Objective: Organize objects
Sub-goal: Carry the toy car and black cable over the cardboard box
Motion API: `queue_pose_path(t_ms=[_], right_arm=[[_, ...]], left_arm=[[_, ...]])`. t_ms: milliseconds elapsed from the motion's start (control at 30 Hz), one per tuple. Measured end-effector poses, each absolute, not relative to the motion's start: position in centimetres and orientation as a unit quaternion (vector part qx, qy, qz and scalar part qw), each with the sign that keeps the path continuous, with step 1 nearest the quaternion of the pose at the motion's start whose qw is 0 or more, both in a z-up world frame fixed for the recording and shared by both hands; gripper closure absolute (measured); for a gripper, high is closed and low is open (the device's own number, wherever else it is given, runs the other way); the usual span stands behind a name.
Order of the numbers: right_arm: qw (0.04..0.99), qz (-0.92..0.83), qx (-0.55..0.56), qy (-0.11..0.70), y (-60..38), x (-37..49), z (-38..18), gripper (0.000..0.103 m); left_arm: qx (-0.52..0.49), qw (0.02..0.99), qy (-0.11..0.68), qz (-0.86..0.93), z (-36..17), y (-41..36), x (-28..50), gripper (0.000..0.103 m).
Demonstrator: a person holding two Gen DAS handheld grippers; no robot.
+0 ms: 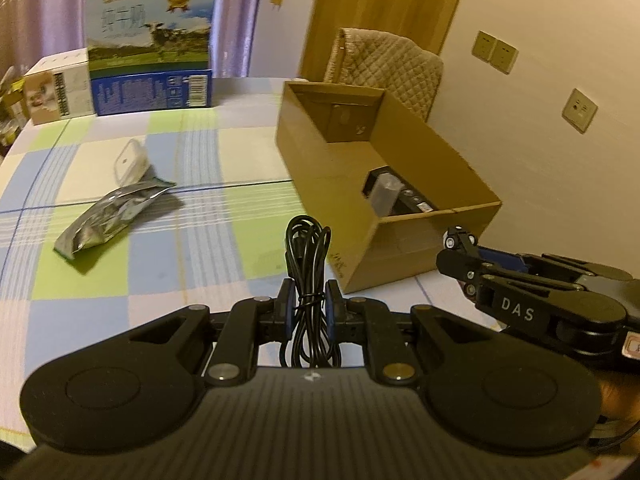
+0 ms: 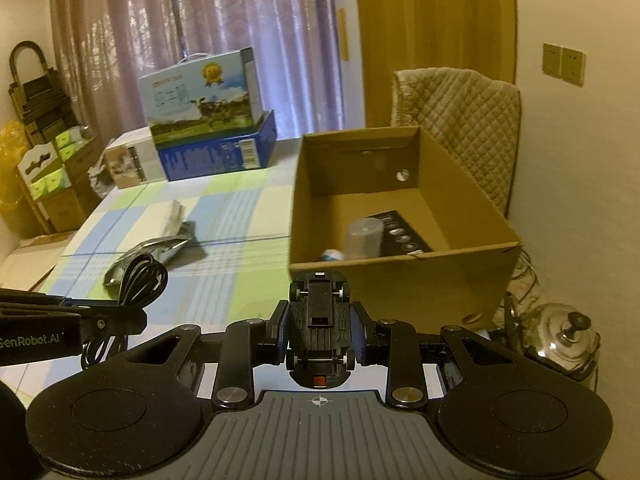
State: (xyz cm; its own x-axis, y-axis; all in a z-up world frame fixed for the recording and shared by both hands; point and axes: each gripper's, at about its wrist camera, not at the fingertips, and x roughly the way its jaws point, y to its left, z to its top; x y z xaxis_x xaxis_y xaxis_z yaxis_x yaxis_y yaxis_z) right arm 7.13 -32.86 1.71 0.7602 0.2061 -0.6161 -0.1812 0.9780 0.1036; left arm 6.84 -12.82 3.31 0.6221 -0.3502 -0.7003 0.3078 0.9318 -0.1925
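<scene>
My left gripper (image 1: pixel 310 300) is shut on a coiled black cable (image 1: pixel 308 264), held above the checked tablecloth just left of the open cardboard box (image 1: pixel 400 236). My right gripper (image 2: pixel 320 322) is shut on a black toy car (image 2: pixel 319 320), turned underside up, right in front of the box's near wall (image 2: pixel 400 280). Inside the box lie a grey cylinder (image 2: pixel 363 238), a black packet (image 2: pixel 404 232) and a small white-and-blue object (image 2: pixel 332 255). On the cloth lie a silver foil pouch (image 1: pixel 108 216) and a white case (image 1: pixel 130 160). In the right wrist view the left gripper and cable (image 2: pixel 138 280) show at the left.
A blue-and-white milk carton box (image 1: pixel 152 44) and a smaller white box (image 1: pixel 56 88) stand at the table's far edge. A chair with a quilted cover (image 1: pixel 384 64) is behind the cardboard box. A glass-lidded kettle (image 2: pixel 556 336) sits low at the right, off the table.
</scene>
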Motion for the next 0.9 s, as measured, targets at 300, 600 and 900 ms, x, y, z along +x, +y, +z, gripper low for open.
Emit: queue_pose_path(t_ms=[300,600,900], right_arm=[[0.945,0.087,0.026,0.314,-36.2,8.5,3.4,0.075],[0.950,0.085,0.017,0.299,-39.2,12.1,6.3,0.075],[0.947,0.094,0.022,0.308,-41.0,17.8,7.3,0.075]], left_arm=[[-0.016,0.897,0.391,-0.205,4.2,-15.7,8.6,0.092],[-0.006,0.902,0.369,-0.224,5.9,-19.2,12.2,0.092],[-0.007,0.901,0.364,-0.238,6.5,-22.3,17.1,0.092]])
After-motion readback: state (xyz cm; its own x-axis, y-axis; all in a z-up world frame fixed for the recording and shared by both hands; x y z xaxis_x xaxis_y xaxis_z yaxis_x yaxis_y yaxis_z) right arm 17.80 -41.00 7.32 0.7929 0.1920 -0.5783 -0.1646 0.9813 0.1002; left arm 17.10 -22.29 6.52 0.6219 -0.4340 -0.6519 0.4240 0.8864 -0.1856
